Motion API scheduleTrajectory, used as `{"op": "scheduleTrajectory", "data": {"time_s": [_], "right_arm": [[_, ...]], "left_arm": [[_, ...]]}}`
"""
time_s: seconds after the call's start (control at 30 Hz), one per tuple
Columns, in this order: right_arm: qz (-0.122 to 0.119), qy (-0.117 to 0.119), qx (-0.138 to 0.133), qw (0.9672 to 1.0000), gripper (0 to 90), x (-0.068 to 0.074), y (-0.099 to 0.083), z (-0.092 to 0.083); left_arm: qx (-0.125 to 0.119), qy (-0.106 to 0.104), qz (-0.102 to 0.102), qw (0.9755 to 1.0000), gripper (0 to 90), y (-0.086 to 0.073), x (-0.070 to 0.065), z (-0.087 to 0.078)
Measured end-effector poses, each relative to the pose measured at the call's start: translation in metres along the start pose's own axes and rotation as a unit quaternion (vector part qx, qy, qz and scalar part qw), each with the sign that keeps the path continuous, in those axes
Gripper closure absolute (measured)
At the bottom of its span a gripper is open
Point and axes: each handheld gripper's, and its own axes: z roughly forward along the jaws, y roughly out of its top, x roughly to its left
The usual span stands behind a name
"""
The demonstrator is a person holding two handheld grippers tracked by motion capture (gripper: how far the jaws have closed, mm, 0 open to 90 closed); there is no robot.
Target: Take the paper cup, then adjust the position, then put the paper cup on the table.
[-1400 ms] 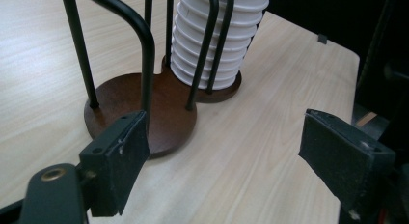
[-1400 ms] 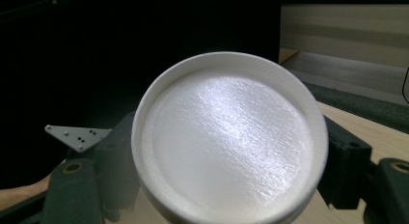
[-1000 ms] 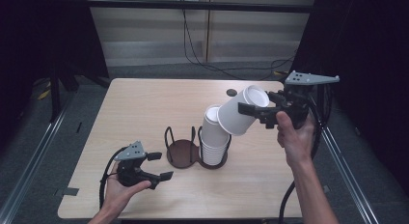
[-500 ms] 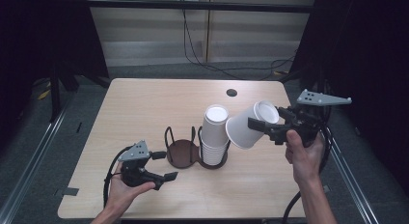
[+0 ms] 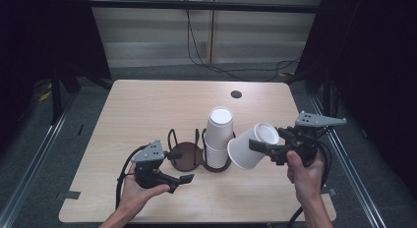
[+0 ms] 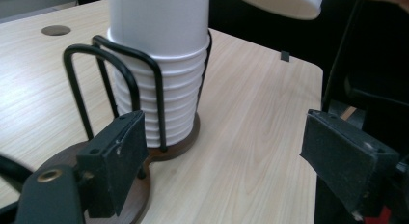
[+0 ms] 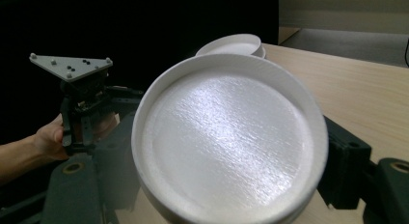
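A tall stack of white cups (image 5: 218,137) stands in the right ring of a black wire holder with a brown base (image 5: 183,158). My right gripper (image 5: 263,148) is shut on a single white cup (image 5: 242,152), holding it tilted on its side just right of the stack. In the right gripper view the cup's bottom (image 7: 231,137) faces me, with a jaw on each side. My left gripper (image 5: 181,166) hovers at the holder's front left, open with nothing between its pads (image 6: 115,159). The stack (image 6: 159,64) stands a little beyond those jaws.
The holder's left ring (image 5: 183,139) has no cups in it. A dark round hole (image 5: 236,94) sits in the light wooden table (image 5: 147,105) at the back right. Black floor and metal rails surround the table, and cables trail from both grippers.
My right gripper has come down and toward the front right with the cup, from above the stack to beside it. My left gripper has shifted slightly right toward the holder.
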Motion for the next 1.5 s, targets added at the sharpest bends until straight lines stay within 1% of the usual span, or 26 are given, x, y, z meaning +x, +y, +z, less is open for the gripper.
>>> {"op": "scheduleTrajectory", "data": {"time_s": [0.13, 0.23, 0.27, 0.37, 0.43, 0.47, 0.5, 0.53, 0.57, 0.6, 0.63, 0.7, 0.73, 0.77, 0.8, 0.87, 0.9, 0.93, 1.1, 1.13, 1.23, 1.3, 1.4, 1.43, 1.47, 1.5], "right_arm": [[0.001, 0.010, 0.009, 0.9999, 24.8, 0.002, -0.008, 0.010], [0.000, 0.017, 0.016, 0.9997, 24.8, 0.004, -0.014, 0.018], [0.000, 0.017, 0.016, 0.9997, 24.8, 0.004, -0.014, 0.018], [0.000, 0.026, 0.027, 0.9993, 24.8, 0.005, -0.020, 0.028], [0.002, 0.026, 0.029, 0.9992, 24.8, 0.005, -0.021, 0.030], [0.002, 0.029, 0.031, 0.9991, 24.8, 0.005, -0.022, 0.032], [0.005, 0.036, 0.033, 0.9988, 24.8, 0.006, -0.025, 0.036], [0.005, 0.036, 0.033, 0.9988, 24.8, 0.006, -0.025, 0.036], [0.003, 0.040, 0.037, 0.9985, 24.8, 0.008, -0.027, 0.041], [0.003, 0.040, 0.037, 0.9985, 24.8, 0.008, -0.027, 0.041], [0.002, 0.043, 0.040, 0.9983, 24.8, 0.009, -0.029, 0.046], [0.001, 0.046, 0.044, 0.9980, 24.8, 0.011, -0.031, 0.050], [0.001, 0.046, 0.044, 0.9980, 24.8, 0.011, -0.031, 0.050], [0.006, 0.052, 0.043, 0.9977, 24.8, 0.013, -0.033, 0.053], [0.006, 0.052, 0.043, 0.9977, 24.8, 0.013, -0.033, 0.053], [0.007, 0.059, 0.044, 0.9972, 24.8, 0.014, -0.035, 0.057], [0.006, 0.061, 0.046, 0.9971, 24.8, 0.015, -0.036, 0.059], [0.006, 0.066, 0.053, 0.9964, 24.8, 0.017, -0.038, 0.065], [0.004, 0.075, 0.062, 0.9953, 24.8, 0.022, -0.042, 0.073], [0.003, 0.080, 0.065, 0.9947, 24.8, 0.024, -0.043, 0.077], [0.001, 0.085, 0.067, 0.9941, 24.8, 0.026, -0.043, 0.081], [0.002, 0.087, 0.067, 0.9940, 24.8, 0.026, -0.043, 0.081], [0.001, 0.093, 0.068, 0.9934, 24.9, 0.028, -0.044, 0.085], [0.001, 0.094, 0.068, 0.9933, 24.9, 0.029, -0.044, 0.086], [0.001, 0.094, 0.068, 0.9933, 24.9, 0.029, -0.044, 0.086], [0.000, 0.094, 0.069, 0.9932, 24.9, 0.030, -0.044, 0.087]], "left_arm": [[-0.005, -0.010, 0.004, 0.9999, 16.0, 0.006, -0.003, 0.004], [-0.009, -0.010, 0.012, 0.9998, 16.0, 0.010, -0.005, 0.006], [-0.009, -0.014, 0.012, 0.9998, 16.0, 0.011, -0.005, 0.007], [-0.009, -0.020, 0.013, 0.9997, 15.9, 0.013, -0.005, 0.010], [-0.009, -0.024, 0.011, 0.9996, 16.0, 0.013, -0.006, 0.012], [-0.011, -0.025, 0.011, 0.9996, 16.0, 0.013, -0.007, 0.012], [-0.012, -0.031, 0.012, 0.9994, 15.9, 0.012, -0.007, 0.013], [-0.012, -0.031, 0.012, 0.9994, 16.0, 0.012, -0.007, 0.013], [-0.010, -0.029, 0.014, 0.9994, 15.9, 0.012, -0.008, 0.013], [-0.009, -0.033, 0.018, 0.9993, 15.9, 0.011, -0.008, 0.013], [-0.011, -0.034, 0.018, 0.9992, 15.9, 0.011, -0.009, 0.014], [-0.012, -0.036, 0.019, 0.9991, 15.9, 0.012, -0.010, 0.014], [-0.013, -0.038, 0.021, 0.9990, 15.9, 0.012, -0.011, 0.014], [-0.010, -0.042, 0.026, 0.9987, 15.9, 0.011, -0.010, 0.015], [-0.010, -0.042, 0.026, 0.9987, 15.9, 0.011, -0.010, 0.015], [-0.012, -0.040, 0.022, 0.9989, 15.9, 0.010, -0.011, 0.016], [-0.010, -0.041, 0.024, 0.9988, 15.9, 0.010, -0.010, 0.016], [-0.011, -0.042, 0.024, 0.9988, 15.9, 0.008, -0.011, 0.017], [0.001, -0.049, 0.028, 0.9984, 15.9, 0.005, -0.012, 0.023], [0.003, -0.048, 0.027, 0.9985, 15.9, 0.004, -0.013, 0.025], [0.003, -0.051, 0.026, 0.9984, 15.9, 0.002, -0.013, 0.027], [0.005, -0.045, 0.026, 0.9987, 15.9, 0.001, -0.013, 0.028], [0.006, -0.047, 0.028, 0.9985, 15.9, -0.001, -0.013, 0.030], [0.004, -0.048, 0.023, 0.9986, 15.9, -0.003, -0.014, 0.033], [0.004, -0.048, 0.023, 0.9986, 15.9, -0.003, -0.014, 0.033], [0.005, -0.050, 0.027, 0.9984, 15.9, -0.004, -0.014, 0.034]]}}
